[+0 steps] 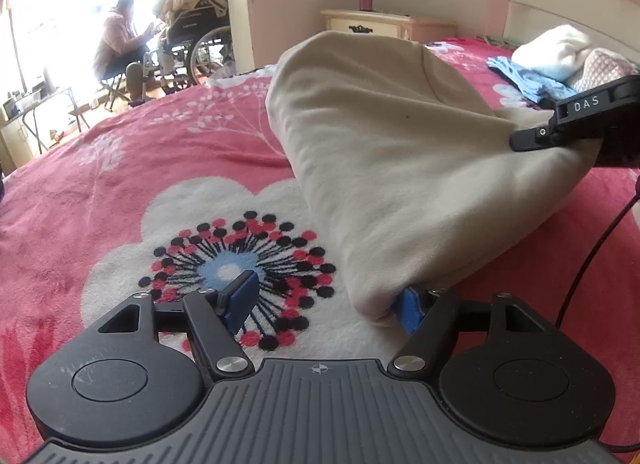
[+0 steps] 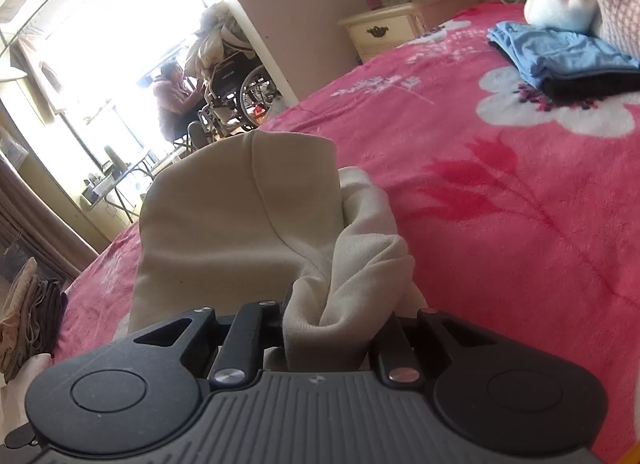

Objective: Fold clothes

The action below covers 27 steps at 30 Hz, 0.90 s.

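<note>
A cream garment (image 1: 384, 152) lies in a raised bundle on the pink flowered bed (image 1: 120, 168). The left claw (image 1: 326, 304) is spread wide, its right blue pad touching the bundle's near corner, left pad over the blanket. The right claw (image 2: 332, 324) is clenched on a bunched fold of the garment; folded blue clothes (image 2: 560, 56) lie well apart near the headboard

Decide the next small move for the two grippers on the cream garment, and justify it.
Probably shut the left gripper on the cream garment: its blue pads stand apart with only one touching the near corner, while the right gripper has cloth bunched between its fingers.
</note>
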### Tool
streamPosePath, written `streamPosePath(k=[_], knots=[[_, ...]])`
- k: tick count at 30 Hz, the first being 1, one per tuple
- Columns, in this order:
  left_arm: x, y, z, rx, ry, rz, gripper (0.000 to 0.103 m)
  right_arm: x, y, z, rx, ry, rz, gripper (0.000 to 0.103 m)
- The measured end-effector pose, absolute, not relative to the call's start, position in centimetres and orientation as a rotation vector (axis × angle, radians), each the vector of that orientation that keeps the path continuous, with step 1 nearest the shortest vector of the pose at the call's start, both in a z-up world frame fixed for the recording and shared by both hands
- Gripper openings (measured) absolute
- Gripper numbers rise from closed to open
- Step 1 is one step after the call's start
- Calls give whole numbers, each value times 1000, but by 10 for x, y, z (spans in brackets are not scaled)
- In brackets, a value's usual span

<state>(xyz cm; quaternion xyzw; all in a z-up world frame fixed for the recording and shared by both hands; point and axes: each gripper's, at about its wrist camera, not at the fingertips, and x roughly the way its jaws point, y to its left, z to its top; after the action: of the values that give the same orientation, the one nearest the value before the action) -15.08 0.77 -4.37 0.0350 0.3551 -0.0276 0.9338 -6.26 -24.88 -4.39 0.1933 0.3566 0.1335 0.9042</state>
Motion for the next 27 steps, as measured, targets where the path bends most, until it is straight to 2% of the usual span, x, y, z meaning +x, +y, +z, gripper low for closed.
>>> streamPosePath(k=[4, 7, 10, 13, 16, 17, 18, 25, 27], knots=[[-156, 26, -35, -5, 773, -140, 71, -61, -250, -44, 398, 742, 284, 15], [-178, 38, -22, -51, 713, -154, 65, -59, -252, -46, 393, 745, 309, 16], [-191, 49, -5, -123, 649, -162, 65, -58, -255, -48, 401, 751, 333, 17], [-173, 40, 2, -114, 615, -171, 65, -54, -259, -54, 436, 768, 337, 20], [-153, 30, 7, -94, 588, -178, 65, -54, -264, -46, 406, 758, 314, 28], [-144, 22, 2, -48, 604, -175, 65, -56, -267, -41, 386, 749, 302, 37], [-136, 16, -3, -11, 623, -167, 64, -57, -269, -35, 365, 740, 289, 40], [-126, 21, -22, -96, 685, -116, 68, -64, -283, 0, 221, 674, 201, 45], [-125, 22, -24, -113, 690, -111, 68, -67, -288, 17, 146, 594, 146, 45]])
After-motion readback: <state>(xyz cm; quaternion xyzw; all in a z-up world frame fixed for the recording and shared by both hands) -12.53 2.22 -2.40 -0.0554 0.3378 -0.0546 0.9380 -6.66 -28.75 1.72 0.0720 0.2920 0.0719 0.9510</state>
